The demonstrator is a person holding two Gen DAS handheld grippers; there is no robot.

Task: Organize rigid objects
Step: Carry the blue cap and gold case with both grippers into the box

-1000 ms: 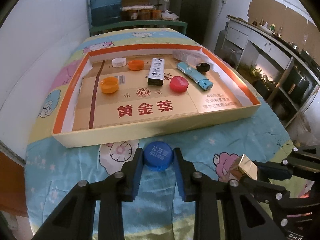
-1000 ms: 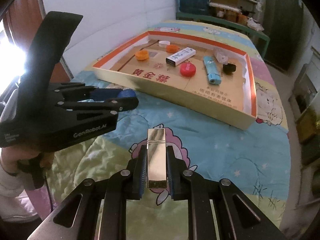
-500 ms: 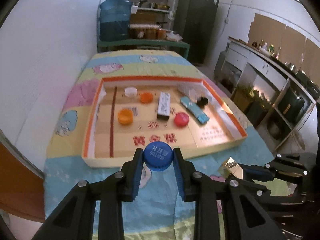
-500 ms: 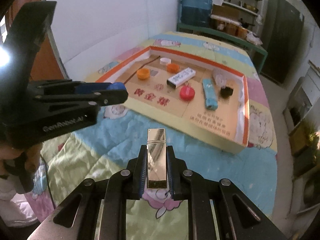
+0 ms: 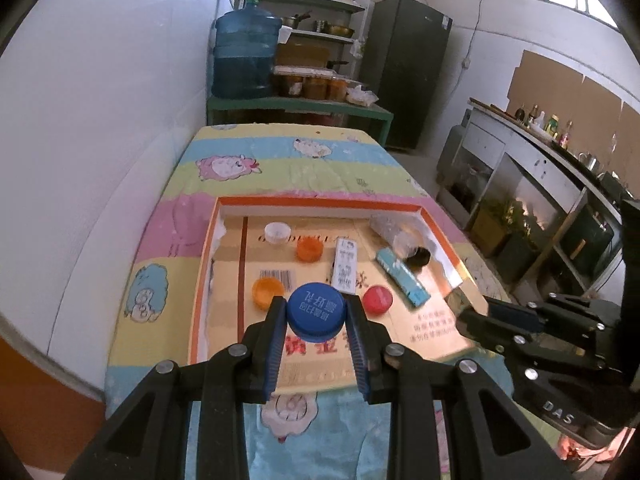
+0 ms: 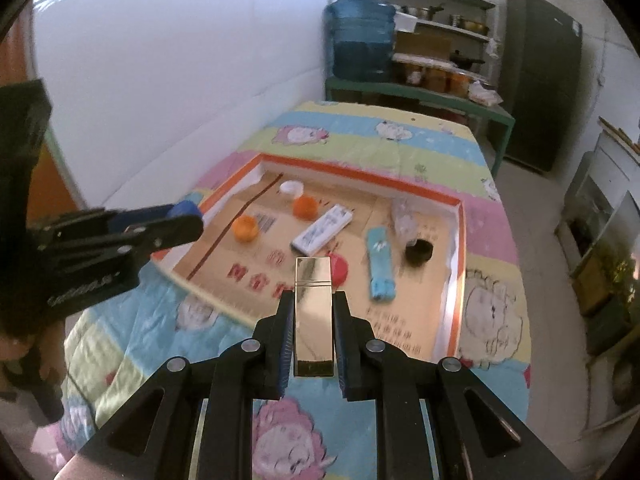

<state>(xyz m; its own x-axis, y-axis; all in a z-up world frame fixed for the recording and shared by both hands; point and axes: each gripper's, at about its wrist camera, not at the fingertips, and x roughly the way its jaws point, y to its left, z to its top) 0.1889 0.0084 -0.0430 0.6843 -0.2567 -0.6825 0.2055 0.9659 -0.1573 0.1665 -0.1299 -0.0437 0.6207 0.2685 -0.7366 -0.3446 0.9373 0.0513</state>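
The right gripper [image 5: 472, 320] body reads "DAS". The blue cap [image 5: 315, 311] bears white Chinese characters, upside down and hard to read. The tray [image 5: 432, 216] floor carries large red Chinese characters, perhaps 黄金, partly hidden, and a barcode [image 5: 277, 279].

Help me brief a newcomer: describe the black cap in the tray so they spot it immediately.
Find the orange-rimmed cardboard tray on the cartoon bedspread. In its far right corner, beside a crumpled clear wrapper and just past the light-blue box, lies the black cap, the only dark, open-side-up cap there.
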